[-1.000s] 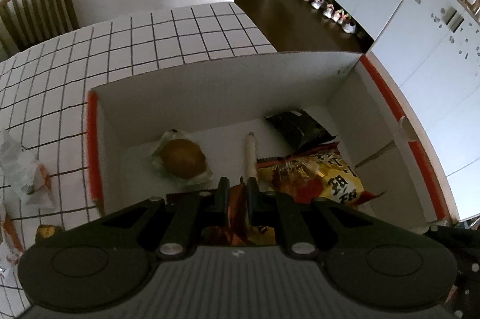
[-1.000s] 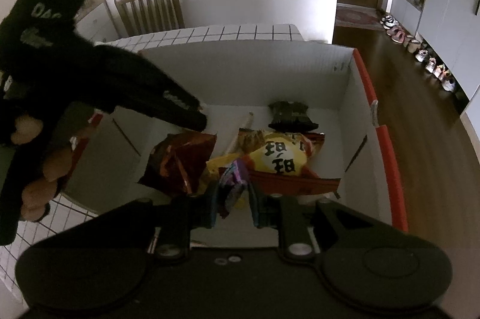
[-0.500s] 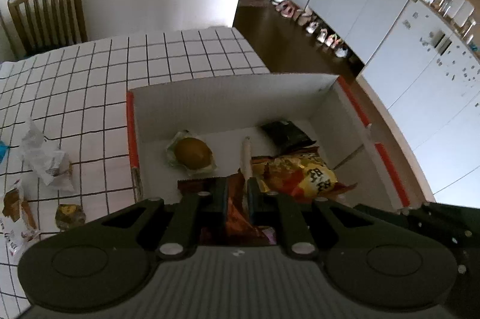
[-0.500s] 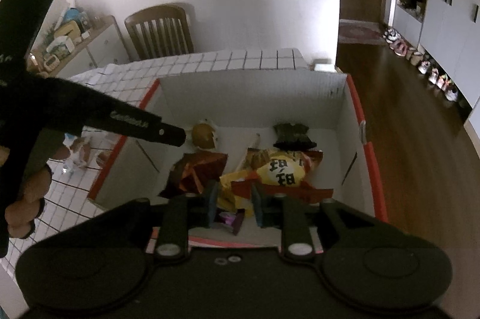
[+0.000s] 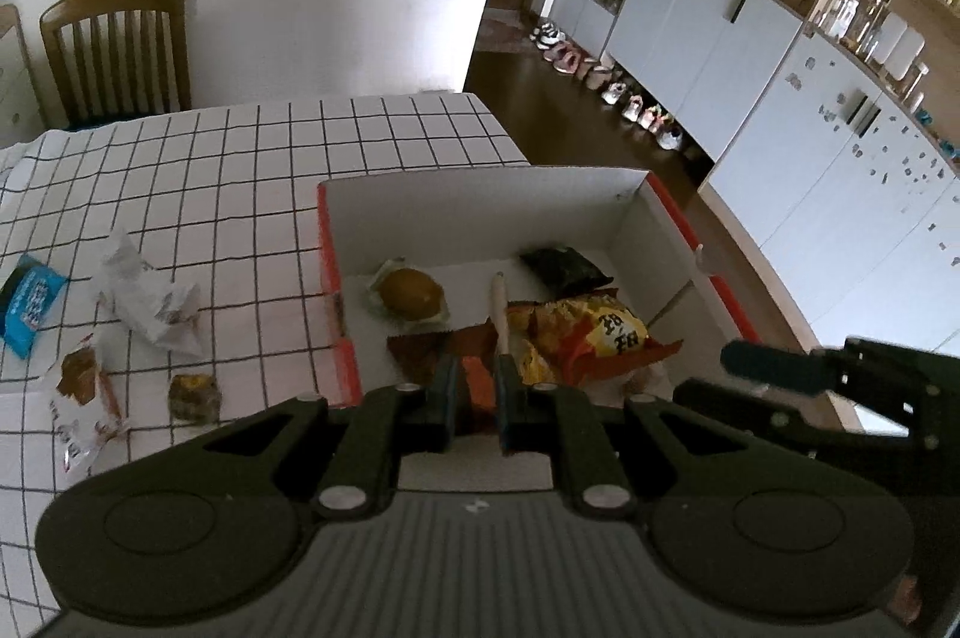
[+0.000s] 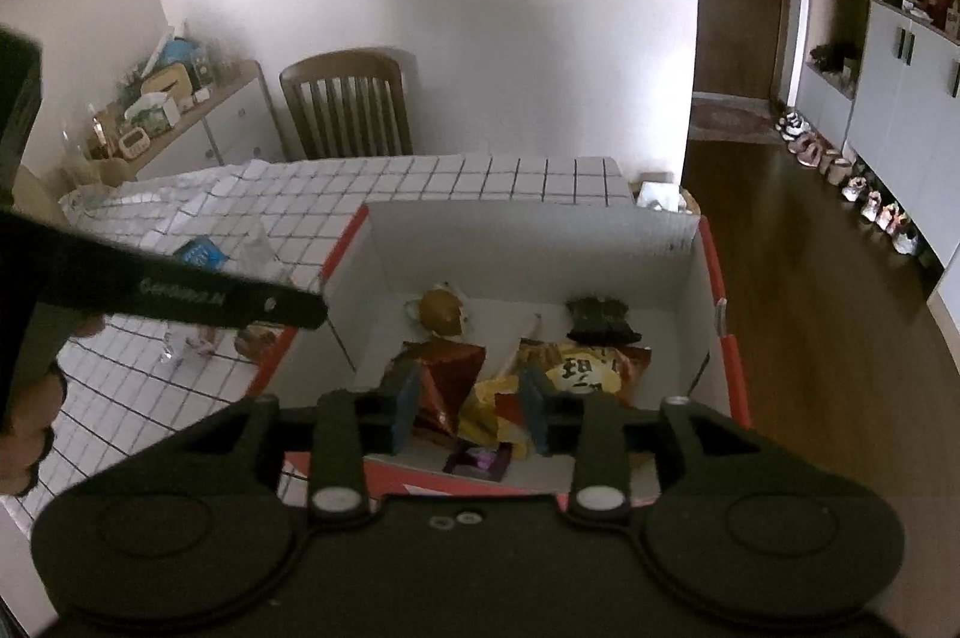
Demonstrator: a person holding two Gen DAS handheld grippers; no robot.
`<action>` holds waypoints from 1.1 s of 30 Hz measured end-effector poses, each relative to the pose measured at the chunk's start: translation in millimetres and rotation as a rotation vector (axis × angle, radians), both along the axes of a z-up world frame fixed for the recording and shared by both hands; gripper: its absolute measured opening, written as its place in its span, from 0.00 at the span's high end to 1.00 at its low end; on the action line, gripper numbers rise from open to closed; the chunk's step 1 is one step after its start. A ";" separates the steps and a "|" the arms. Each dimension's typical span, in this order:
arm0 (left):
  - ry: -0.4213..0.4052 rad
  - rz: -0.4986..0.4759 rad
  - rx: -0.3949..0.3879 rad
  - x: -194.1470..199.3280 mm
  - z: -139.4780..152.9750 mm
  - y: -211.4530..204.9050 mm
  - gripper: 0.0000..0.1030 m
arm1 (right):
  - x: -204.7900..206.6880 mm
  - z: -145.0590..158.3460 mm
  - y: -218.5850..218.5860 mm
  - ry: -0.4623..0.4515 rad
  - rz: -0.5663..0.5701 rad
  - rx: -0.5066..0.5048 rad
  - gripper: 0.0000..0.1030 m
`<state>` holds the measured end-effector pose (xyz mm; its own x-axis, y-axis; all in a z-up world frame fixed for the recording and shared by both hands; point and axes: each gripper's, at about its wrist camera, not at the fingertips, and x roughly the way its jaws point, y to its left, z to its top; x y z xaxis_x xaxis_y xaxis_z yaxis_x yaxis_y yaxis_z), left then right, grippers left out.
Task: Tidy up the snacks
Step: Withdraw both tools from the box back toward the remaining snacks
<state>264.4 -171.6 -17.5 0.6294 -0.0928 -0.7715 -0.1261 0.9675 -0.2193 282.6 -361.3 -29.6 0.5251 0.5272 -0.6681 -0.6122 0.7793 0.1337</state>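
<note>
A white cardboard box [image 5: 480,194] with a red rim stands on the checked table. In it lie a wrapped bun [image 5: 411,293], a thin stick snack [image 5: 499,308], a dark packet [image 5: 561,266], a yellow chips bag [image 5: 588,338] and a red-brown packet [image 5: 420,356]. My left gripper [image 5: 477,380] hangs shut and empty above the box's near left part. My right gripper [image 6: 471,398] is above the box's near wall, its jaws opening, nothing between the pads. A small purple packet [image 6: 480,458] lies in the box just below it.
Loose snacks lie on the table left of the box: a blue packet [image 5: 30,305], a crumpled white wrapper [image 5: 150,302], a small brown snack [image 5: 192,398] and a torn packet [image 5: 84,392]. A wooden chair [image 5: 120,50] stands behind the table. Cabinets [image 5: 780,98] line the right.
The right gripper has let go of the purple packet, which dropped into the box, and its jaws have spread. Both grippers have risen and drawn back from the box.
</note>
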 end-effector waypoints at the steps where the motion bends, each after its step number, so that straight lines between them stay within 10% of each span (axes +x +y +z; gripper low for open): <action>1: -0.005 0.000 -0.003 -5.2 1.7 2.2 0.88 | -2.4 2.7 0.2 -0.006 0.000 0.005 0.60; 14: -0.097 0.025 -0.017 -73.4 22.3 65.4 0.87 | -34.5 26.3 29.1 -0.055 -0.005 0.056 0.31; 17: -0.111 0.036 -0.023 -84.2 24.9 87.9 0.67 | -43.8 29.3 44.8 -0.057 -0.009 0.064 0.27; 19: -0.123 0.038 -0.022 -90.2 26.4 101.7 0.36 | -49.4 31.8 54.6 -0.061 -0.004 0.068 0.23; 33: -0.147 0.049 -0.034 -120.8 3.8 191.1 0.17 | -77.1 29.6 133.2 -0.070 -0.029 0.073 0.00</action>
